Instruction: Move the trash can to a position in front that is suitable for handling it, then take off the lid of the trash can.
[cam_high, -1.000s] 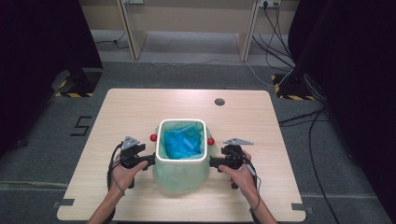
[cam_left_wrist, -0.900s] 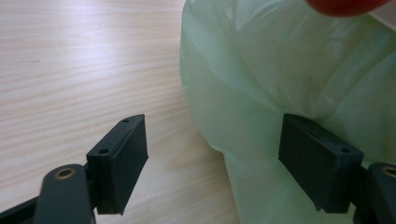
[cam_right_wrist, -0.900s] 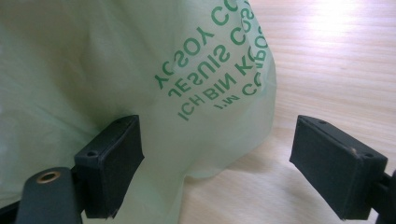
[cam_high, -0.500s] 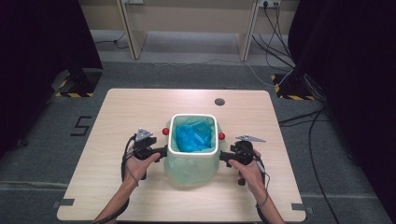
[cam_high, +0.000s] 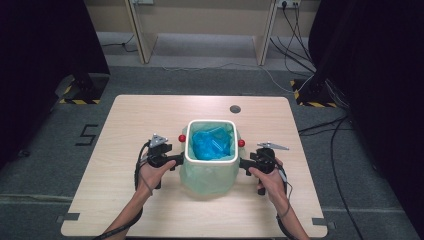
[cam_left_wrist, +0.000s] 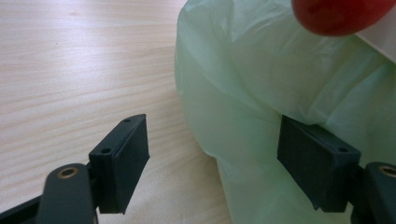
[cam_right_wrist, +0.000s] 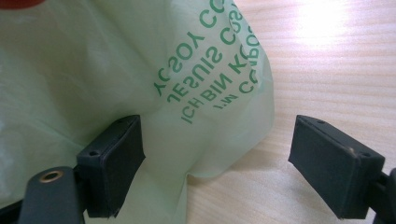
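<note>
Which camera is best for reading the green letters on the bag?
The right gripper view: the green letters are large but upside down. In the high view the bag is too small to read; the left gripper view shows plain plastic.

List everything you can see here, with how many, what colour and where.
bin: one, white rim, mid table
liner: one, pale green with green print, draped over the bin's outside
blue bag: one, blue, inside the bin
knobs: two, red, on the bin's left and right sides
table: one, light wood, on grey floor
hole cover: one, dark, table's far edge
left gripper: one, black, open, at the liner's left side
right gripper: one, black, open, at the liner's right side
</note>
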